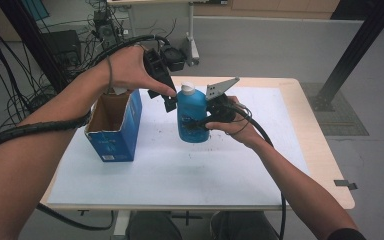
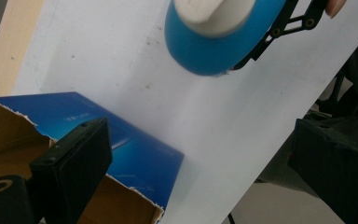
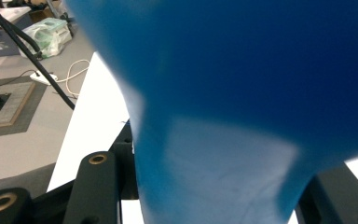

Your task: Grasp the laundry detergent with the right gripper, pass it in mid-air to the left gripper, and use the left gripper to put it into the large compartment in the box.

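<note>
While the right gripper (image 1: 206, 117) clamps the blue bottle (image 1: 192, 116) from its 3 o'clock side, the bottle stands upright over the table (image 1: 300, 145), cap (image 1: 187, 89) at 12 o'clock. The left gripper (image 1: 169, 100), jaws spread and empty, sits at the bottle's 10 o'clock, just beside the cap. The box (image 1: 116, 127) lies at 9 o'clock.

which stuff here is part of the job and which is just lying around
Part of the job:
- blue bottle with a white cap, clamped in the right tongs
- open blue box on the table
- left tongs, jaws apart, close beside the bottle

Just lying about:
- cables on the floor behind the table
- plastic bag on the floor
- black post at the right
</note>
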